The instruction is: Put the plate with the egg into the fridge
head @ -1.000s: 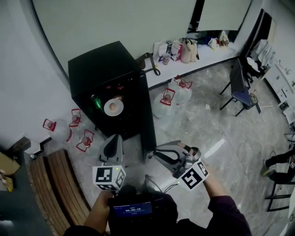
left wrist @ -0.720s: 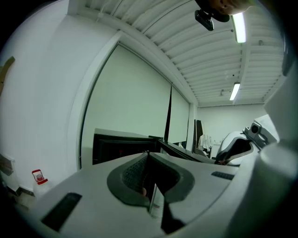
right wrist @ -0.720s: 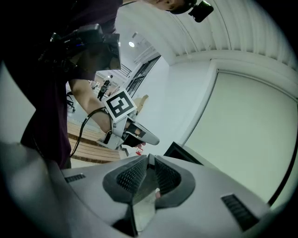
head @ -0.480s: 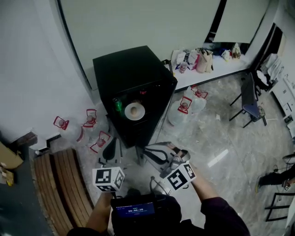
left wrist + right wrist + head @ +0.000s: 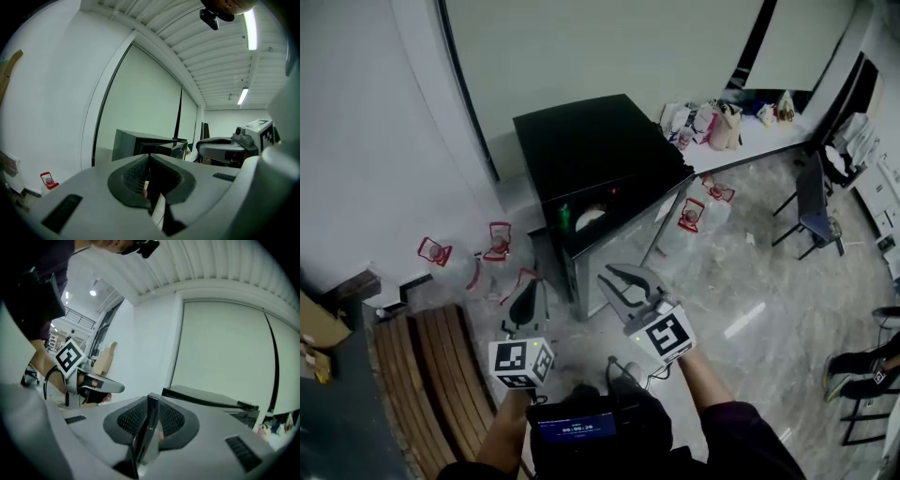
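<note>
While the door (image 5: 621,236) of the fridge (image 5: 586,150) swings most of the way shut, your plate (image 5: 591,217) sits on its shelf inside, only its edge showing past the door, so the job looks nearly done. I can't make out the egg. Your left claw (image 5: 149,156) and right claw (image 5: 152,398) both have jaws drawn together, nothing carried.

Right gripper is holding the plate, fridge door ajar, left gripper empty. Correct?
Not quite. The right gripper holds nothing: the right gripper view shows its jaws together with no plate between them. The head view shows the plate sitting inside the fridge. The rest stands: the door is ajar and the left gripper is empty.
</note>
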### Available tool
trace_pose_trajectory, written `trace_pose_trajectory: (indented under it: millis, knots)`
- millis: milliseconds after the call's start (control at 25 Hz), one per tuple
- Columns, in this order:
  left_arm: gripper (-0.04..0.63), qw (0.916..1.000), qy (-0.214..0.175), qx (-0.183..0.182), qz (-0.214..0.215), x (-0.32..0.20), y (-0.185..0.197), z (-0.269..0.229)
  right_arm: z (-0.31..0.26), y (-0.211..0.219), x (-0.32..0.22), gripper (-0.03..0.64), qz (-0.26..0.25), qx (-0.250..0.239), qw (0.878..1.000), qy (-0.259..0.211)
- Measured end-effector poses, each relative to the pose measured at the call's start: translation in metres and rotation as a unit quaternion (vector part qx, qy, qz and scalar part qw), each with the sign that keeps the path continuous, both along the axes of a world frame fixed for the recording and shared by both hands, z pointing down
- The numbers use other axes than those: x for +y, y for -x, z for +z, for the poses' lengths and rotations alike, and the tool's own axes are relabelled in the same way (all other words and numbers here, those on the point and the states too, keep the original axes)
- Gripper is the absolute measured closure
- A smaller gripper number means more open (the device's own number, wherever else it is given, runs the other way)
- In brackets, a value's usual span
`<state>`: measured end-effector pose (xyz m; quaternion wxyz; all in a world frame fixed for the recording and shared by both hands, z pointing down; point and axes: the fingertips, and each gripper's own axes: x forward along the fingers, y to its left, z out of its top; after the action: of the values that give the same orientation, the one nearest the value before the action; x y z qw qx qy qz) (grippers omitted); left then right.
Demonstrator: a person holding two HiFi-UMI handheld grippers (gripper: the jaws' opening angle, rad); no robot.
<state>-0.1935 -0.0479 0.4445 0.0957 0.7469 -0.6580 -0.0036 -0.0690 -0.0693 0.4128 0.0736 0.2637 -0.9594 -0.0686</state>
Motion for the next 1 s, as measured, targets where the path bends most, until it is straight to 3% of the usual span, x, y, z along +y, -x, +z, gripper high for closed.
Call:
trace_pose_trajectory:
  millis: [120, 480, 640, 760, 1000]
  knots:
    - [0.584, 1.0000, 0.002, 0.005, 0.008, -0.005, -0.002, 0.001, 0.000, -0.010, -0.007, 0.558, 0.024, -0.025, 0.999, 0.029]
    - [0.585, 0.9992, -0.003, 0.003, 0.040, -0.028, -0.031, -0.004, 0.006, -0.019, -0.018, 0.558, 0.031, -0.119, 0.988, 0.092]
    - [0.585, 0.9979, -0.012, -0.017, 0.062, -0.042, -0.048, -0.012, 0.002, -0.011, -0.023, 0.559, 0.023, -0.131, 0.987, 0.089]
    - [0.586, 0.9970, -0.018, -0.025, 0.071, -0.049, -0.060, -0.018, 0.000, -0.010, -0.027, 0.606, 0.024, -0.139, 0.986, 0.086]
    - [0.586, 0.9954, -0.022, -0.040, 0.084, -0.061, -0.083, -0.022, -0.005, -0.012, -0.036, 0.609, 0.018, -0.143, 0.986, 0.083]
